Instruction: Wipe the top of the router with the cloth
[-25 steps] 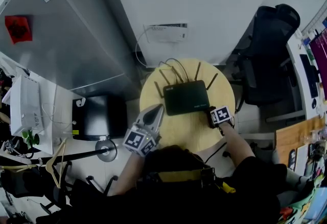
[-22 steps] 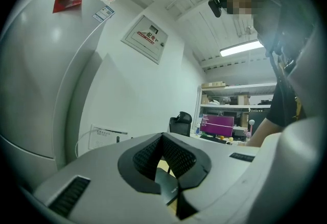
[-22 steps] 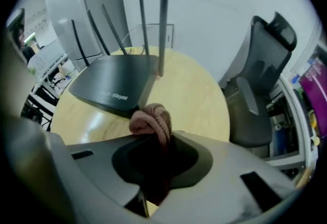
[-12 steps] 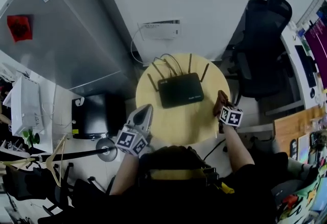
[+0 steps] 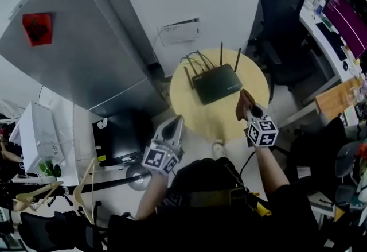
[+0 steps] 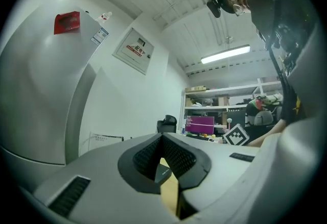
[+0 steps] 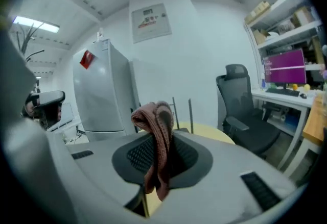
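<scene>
Right gripper [image 5: 250, 112]: clamps cloth [image 5: 245, 101] beside router [image 5: 218, 84]; wiping apparently unstarted; next, lower onto top. Left gripper [image 5: 170, 130]: closed, empty.

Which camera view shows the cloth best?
The right gripper view: the cloth fills the centre, clamped between the right hand-held gripper's jaws, with its weave visible. In the head view the cloth is only a small brown shape at that gripper's tip. The left gripper view doesn't show it.
</scene>
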`<state>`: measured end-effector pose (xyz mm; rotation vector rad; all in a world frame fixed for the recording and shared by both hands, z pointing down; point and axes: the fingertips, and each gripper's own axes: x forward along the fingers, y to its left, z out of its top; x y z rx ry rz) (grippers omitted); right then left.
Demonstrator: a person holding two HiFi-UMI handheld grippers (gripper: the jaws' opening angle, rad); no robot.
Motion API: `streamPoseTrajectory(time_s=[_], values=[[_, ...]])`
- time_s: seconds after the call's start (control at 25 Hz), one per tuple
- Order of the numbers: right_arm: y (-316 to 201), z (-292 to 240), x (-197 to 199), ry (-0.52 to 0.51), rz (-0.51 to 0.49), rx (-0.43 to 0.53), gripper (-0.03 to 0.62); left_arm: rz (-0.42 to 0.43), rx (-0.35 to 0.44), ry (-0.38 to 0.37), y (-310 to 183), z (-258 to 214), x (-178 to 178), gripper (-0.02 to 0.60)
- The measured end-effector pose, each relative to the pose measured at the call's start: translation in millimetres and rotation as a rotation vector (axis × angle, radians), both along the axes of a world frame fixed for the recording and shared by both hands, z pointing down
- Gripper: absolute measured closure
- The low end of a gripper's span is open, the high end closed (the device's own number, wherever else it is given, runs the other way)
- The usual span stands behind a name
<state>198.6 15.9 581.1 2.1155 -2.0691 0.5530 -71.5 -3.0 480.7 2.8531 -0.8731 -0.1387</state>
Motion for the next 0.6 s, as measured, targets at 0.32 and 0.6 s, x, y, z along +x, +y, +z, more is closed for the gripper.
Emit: streamPoseTrajectory(time_s=[0.32, 0.6], values=[[88.8, -69.3, -141.5, -0.05, -0.044, 0.231, 0.536, 0.111, 0.04, 0.049, 63.3, -21.5, -65.5, 0.588], [153.4, -101.5, -168.6, -0.063, -0.055, 0.263, 0.534, 0.086, 0.047, 0.024, 107.3, -27.4, -98.6, 0.587]])
